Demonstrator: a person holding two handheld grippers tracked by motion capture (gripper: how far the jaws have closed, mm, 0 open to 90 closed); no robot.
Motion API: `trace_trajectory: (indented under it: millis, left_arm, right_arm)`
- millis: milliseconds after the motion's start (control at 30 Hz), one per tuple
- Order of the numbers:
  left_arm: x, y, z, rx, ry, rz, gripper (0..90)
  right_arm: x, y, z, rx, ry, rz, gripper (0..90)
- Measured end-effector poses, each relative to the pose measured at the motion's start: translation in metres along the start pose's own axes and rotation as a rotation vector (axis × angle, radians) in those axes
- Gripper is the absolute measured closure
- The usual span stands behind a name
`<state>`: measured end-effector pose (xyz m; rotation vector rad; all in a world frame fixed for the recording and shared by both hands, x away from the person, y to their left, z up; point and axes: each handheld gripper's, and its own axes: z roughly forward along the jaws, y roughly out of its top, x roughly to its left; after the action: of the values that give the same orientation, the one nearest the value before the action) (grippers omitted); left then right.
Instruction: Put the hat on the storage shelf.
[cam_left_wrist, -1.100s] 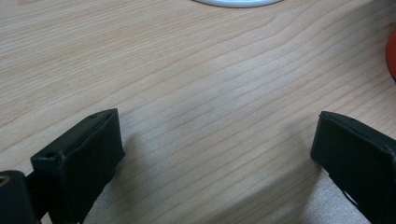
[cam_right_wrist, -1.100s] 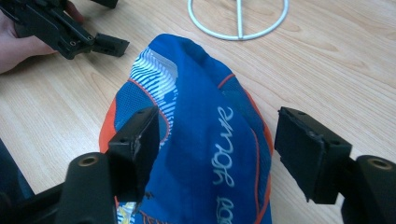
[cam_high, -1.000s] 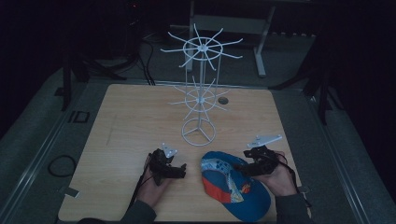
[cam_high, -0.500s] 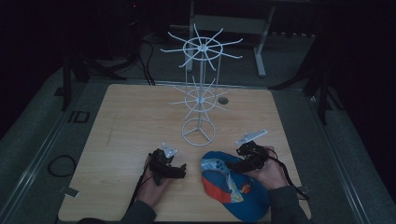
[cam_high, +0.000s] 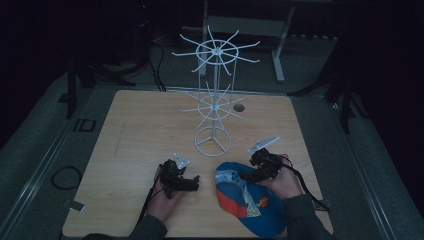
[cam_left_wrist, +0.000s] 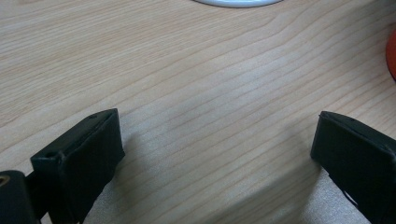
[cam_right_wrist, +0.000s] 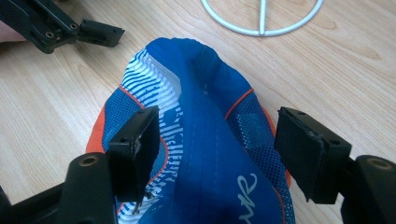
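A blue and orange cap (cam_high: 247, 197) (cam_right_wrist: 205, 140) lies near the table's front right. My right gripper (cam_high: 250, 175) (cam_right_wrist: 217, 140) hovers over it, open, with a raised fold of the blue fabric between its jaws but not pinched. My left gripper (cam_high: 187, 182) (cam_left_wrist: 215, 154) rests low over bare wood to the left of the cap, open and with nothing between its jaws. A white wire rack (cam_high: 215, 100) with spoke arms on two tiers stands behind both; its ring base (cam_right_wrist: 261, 18) lies just beyond the cap.
The light wooden table (cam_high: 135, 140) stands on a dark floor. A small round hole (cam_high: 239, 107) sits in the tabletop behind the rack. Cables (cam_high: 62, 177) lie on the floor at the left. A red-orange edge (cam_left_wrist: 390, 53) shows at the right of the left gripper view.
My right gripper has moved left and down onto the cap, from beside its right edge to over its crown. The left gripper has stayed put.
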<state>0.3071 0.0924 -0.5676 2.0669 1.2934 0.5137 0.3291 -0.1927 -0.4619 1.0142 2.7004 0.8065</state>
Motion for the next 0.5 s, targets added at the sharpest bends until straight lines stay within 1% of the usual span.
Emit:
trace_trajectory:
  millis: [500]
  left_arm:
    - [0.0, 0.0, 0.0, -0.001, -0.001, -0.002, 2.6]
  right_arm:
    - [0.0, 0.003, 0.015, 0.072, 0.01, -0.017, 32.6]
